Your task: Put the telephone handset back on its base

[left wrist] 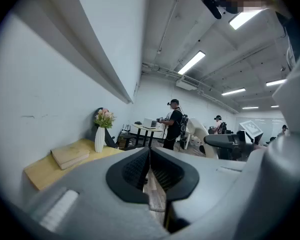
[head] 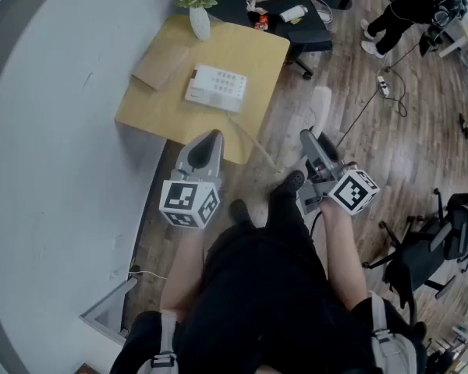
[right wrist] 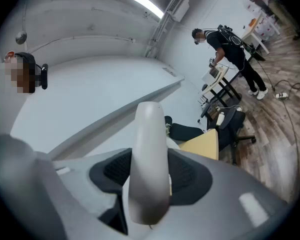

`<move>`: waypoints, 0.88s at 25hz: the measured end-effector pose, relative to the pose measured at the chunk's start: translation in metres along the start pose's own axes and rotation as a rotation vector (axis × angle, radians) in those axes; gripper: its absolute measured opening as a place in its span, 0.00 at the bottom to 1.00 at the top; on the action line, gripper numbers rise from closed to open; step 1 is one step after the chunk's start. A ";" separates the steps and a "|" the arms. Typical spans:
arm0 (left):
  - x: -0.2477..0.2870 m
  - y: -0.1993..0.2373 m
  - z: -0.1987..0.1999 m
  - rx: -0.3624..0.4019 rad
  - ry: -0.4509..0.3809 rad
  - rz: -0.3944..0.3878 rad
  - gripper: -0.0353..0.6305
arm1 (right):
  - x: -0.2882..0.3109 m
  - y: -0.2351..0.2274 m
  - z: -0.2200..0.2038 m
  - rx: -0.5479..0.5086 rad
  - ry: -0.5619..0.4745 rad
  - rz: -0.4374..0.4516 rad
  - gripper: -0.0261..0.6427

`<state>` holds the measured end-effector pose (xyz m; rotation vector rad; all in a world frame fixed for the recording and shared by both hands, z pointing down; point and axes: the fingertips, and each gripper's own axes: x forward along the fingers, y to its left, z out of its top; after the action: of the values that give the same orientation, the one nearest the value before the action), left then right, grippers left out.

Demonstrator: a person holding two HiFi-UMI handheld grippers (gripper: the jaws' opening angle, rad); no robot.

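With the right gripper (right wrist: 150, 171) jaws clamped on the smooth white plastic handset (right wrist: 149, 159) and the left gripper (left wrist: 150, 166) jaws closed on nothing, the carry is in hand: next, bring the handset over the white keypad base (head: 216, 88) near the yellow wooden table's (head: 253, 53) near edge.

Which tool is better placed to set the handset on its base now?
Right. The right tool grips the handset; the left tool is shut and empty. The base lies on the table ahead.

Count: 1 counter (head: 160, 111). On the counter: 1 telephone base (head: 215, 88), 1 flower vase (head: 200, 22), 1 tan book (head: 161, 67). Off the counter: 1 handset (head: 322, 104); 2 claws: left claw (head: 210, 136), right claw (head: 309, 136).
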<state>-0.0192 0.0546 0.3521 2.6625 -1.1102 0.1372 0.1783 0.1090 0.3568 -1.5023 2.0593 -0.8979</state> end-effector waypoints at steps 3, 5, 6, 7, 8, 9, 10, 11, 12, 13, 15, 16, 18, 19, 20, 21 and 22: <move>-0.004 0.000 0.001 -0.013 -0.003 -0.012 0.07 | -0.001 0.006 -0.004 -0.005 -0.001 0.000 0.37; -0.005 -0.001 0.002 -0.016 -0.002 -0.022 0.07 | -0.002 0.008 -0.006 -0.005 0.000 -0.005 0.37; -0.005 -0.002 0.002 -0.016 -0.001 -0.026 0.07 | -0.002 0.009 -0.006 -0.005 0.000 -0.008 0.37; -0.004 -0.002 0.002 -0.014 0.001 -0.030 0.07 | -0.003 0.009 -0.006 -0.005 0.000 -0.009 0.37; -0.004 -0.003 0.002 -0.012 0.002 -0.033 0.07 | -0.003 0.009 -0.006 -0.006 -0.001 -0.011 0.37; -0.002 -0.004 0.003 -0.010 0.004 -0.036 0.07 | -0.004 0.009 -0.006 -0.008 -0.002 -0.015 0.37; -0.001 -0.005 0.003 -0.008 0.005 -0.039 0.07 | -0.005 0.008 -0.004 -0.010 -0.004 -0.020 0.37; 0.001 -0.007 0.004 -0.005 0.006 -0.042 0.07 | -0.006 0.007 -0.003 -0.012 -0.005 -0.024 0.37; 0.002 -0.009 0.004 -0.003 0.007 -0.044 0.07 | -0.007 0.007 -0.001 -0.013 -0.006 -0.025 0.37; 0.003 -0.010 0.004 -0.001 0.007 -0.044 0.07 | -0.007 0.006 0.000 -0.014 -0.006 -0.023 0.37; 0.007 -0.011 0.005 -0.001 0.005 -0.042 0.07 | -0.006 0.007 0.002 -0.019 -0.003 -0.015 0.37; 0.009 -0.011 0.006 -0.002 0.004 -0.042 0.07 | -0.005 0.007 0.003 -0.021 -0.001 -0.009 0.37; 0.011 -0.012 0.007 -0.004 0.003 -0.044 0.07 | -0.003 0.009 0.003 -0.024 0.004 0.001 0.37; 0.012 -0.013 0.007 -0.004 0.003 -0.045 0.07 | -0.002 0.010 0.004 -0.024 0.004 0.002 0.37; 0.012 -0.014 0.008 -0.004 0.001 -0.046 0.07 | -0.002 0.011 0.004 -0.024 0.004 0.002 0.37; 0.012 -0.014 0.009 -0.004 0.000 -0.047 0.07 | -0.001 0.011 0.004 -0.024 0.005 0.000 0.37; 0.012 -0.014 0.009 -0.006 0.000 -0.046 0.07 | -0.001 0.011 0.004 -0.025 0.006 -0.002 0.37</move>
<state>-0.0015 0.0534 0.3425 2.6810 -1.0464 0.1246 0.1742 0.1111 0.3461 -1.5159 2.0806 -0.8815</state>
